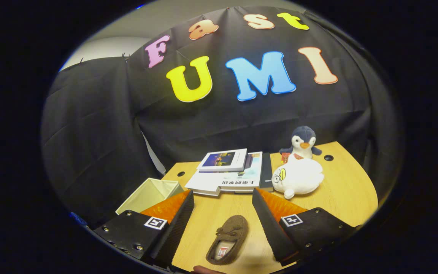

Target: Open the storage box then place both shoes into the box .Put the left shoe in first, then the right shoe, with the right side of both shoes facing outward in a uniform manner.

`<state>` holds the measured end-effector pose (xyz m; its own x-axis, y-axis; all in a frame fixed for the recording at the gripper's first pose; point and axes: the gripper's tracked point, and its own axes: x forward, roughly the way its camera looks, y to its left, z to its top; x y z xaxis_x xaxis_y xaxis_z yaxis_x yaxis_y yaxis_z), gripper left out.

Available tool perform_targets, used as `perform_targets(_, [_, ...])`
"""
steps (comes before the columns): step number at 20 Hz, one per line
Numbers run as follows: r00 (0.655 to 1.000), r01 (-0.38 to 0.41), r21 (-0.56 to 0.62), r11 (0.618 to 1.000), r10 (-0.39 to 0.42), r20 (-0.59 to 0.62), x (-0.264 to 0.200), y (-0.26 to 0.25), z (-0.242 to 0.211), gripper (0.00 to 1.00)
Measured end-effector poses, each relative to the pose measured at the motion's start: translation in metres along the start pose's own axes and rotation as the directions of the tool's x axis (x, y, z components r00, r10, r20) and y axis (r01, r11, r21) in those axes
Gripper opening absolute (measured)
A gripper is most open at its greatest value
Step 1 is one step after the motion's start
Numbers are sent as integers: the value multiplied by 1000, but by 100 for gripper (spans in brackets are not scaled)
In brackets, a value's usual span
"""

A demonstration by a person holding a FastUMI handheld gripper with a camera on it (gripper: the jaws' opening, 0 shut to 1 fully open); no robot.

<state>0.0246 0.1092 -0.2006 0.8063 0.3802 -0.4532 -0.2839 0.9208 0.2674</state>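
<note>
A small brown slipper-style shoe (227, 239) with a bow lies on the wooden table (344, 194), toe pointing away from me. It sits between my two fingers, low down near their bases. My gripper (222, 195) is open, its fingers wide apart and touching nothing. A pale cream fabric storage box (148, 195) stands open-topped just beyond the left finger, by the table's left edge; I see its inside walls.
A stack of books (228, 173) lies ahead of the fingers in mid-table. To the right of the books are a white plush toy (299, 177) and a penguin plush (302, 142) behind it. The black cloth wall closes the back.
</note>
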Motion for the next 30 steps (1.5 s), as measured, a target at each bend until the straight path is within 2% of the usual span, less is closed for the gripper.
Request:
perform_targets(3, [994,14,-1,1000,-14,-105,16,-10,-52,93])
perform_targets(5, [980,5,15,1000,-2,-201,25,-12,-92,94])
perform_targets(8, [955,31,10,999,-27,-294,31,-23,-132,93])
perform_targets(16, [886,29,-36,999,-42,-462,45,-27,-191,94])
perform_targets(21, [841,98,-99,990,-136,-523,70,-50,-217,90])
perform_targets(24, [828,128,-108,986,-166,-536,83,-57,-220,79])
perform_targets(25, [829,115,-86,990,-143,-541,88,-52,-222,70])
perform_targets(27, [826,95,-104,990,-137,-547,90,-45,-220,41])
perform_targets(28, [823,101,-156,983,-170,-541,89,-51,-217,27])
perform_targets(29, [809,118,-168,979,-193,-555,89,-57,-220,13])
perform_targets(30, [797,119,-146,982,-182,-575,81,-50,-217,0])
